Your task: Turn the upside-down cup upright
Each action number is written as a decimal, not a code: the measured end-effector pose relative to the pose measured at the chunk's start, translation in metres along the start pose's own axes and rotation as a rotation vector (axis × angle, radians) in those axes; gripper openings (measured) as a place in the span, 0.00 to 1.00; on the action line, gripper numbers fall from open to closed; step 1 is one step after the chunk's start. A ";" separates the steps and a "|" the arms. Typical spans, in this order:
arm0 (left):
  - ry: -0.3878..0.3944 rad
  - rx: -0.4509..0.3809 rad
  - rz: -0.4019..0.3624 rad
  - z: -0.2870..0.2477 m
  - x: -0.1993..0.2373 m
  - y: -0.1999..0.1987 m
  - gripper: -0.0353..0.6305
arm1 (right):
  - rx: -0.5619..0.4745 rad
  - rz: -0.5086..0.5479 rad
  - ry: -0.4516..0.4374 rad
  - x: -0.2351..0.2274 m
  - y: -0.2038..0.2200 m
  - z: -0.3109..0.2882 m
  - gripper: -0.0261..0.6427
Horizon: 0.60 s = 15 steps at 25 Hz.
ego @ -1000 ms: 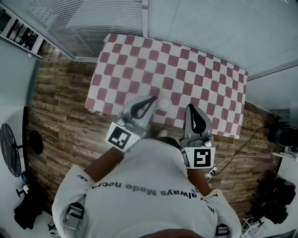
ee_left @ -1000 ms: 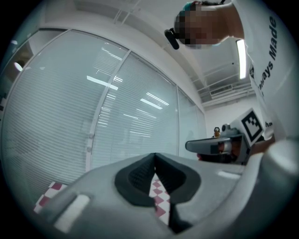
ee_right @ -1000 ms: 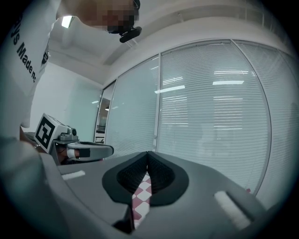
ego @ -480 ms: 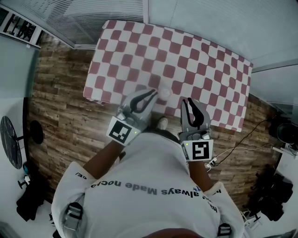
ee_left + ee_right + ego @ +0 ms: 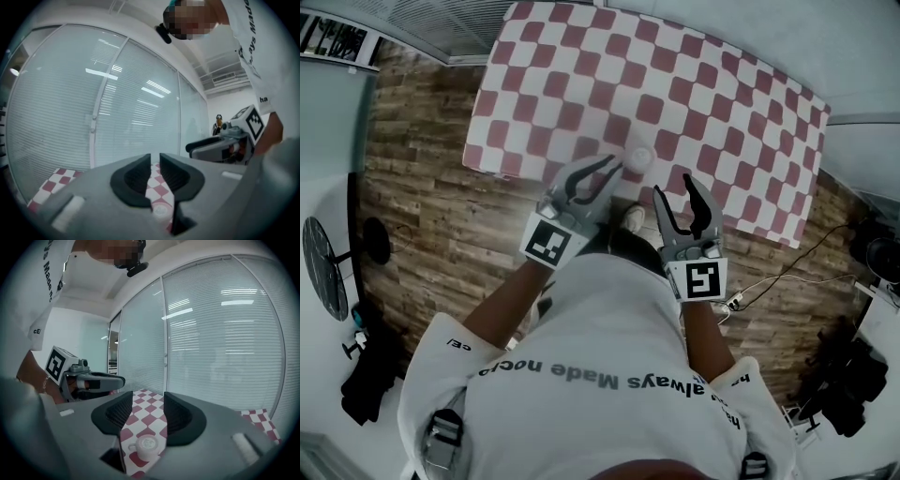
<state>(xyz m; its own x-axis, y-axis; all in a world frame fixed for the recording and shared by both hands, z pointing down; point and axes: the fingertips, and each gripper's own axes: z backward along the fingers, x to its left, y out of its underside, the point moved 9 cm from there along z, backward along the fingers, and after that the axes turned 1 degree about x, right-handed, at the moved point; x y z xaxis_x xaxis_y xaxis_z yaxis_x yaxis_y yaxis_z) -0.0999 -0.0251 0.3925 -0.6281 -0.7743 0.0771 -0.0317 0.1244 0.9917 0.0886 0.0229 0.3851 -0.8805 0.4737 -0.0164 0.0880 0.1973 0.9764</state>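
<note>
A small white cup (image 5: 638, 157) stands upside down near the front edge of the red-and-white checked table (image 5: 722, 112). In the right gripper view the cup (image 5: 146, 446) shows its base on top and its handle to the left. My left gripper (image 5: 614, 168) is just left of the cup; its jaws are opening to a narrow slit with nothing between them. My right gripper (image 5: 676, 187) is a little right of the cup and nearer to me, its jaws opening wider and empty. The left gripper view shows the cup (image 5: 161, 213) low, past the jaw tips.
The table stands on a wooden plank floor (image 5: 422, 216), with its front edge (image 5: 581, 192) just below the grippers. A glass wall with blinds (image 5: 117, 103) runs behind the table. Cables (image 5: 769, 281) lie on the floor at the right.
Both grippers have sunk toward the table's front edge beside the cup. The right jaws have spread apart and the left jaws have parted slightly. The cup has not moved.
</note>
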 end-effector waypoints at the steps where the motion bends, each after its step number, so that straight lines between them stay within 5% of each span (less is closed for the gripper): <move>1: -0.003 0.003 0.005 -0.002 0.000 0.006 0.15 | 0.005 -0.005 -0.001 -0.001 0.007 -0.002 0.36; 15: -0.016 0.079 0.040 -0.015 0.010 0.090 0.18 | 0.119 -0.022 -0.046 -0.011 0.112 -0.037 0.53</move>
<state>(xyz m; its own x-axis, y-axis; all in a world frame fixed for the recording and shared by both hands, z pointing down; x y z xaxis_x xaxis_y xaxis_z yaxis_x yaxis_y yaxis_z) -0.0971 -0.0305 0.4845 -0.6426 -0.7577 0.1138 -0.0677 0.2041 0.9766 0.0909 0.0075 0.5023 -0.8608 0.5064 -0.0504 0.1256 0.3074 0.9433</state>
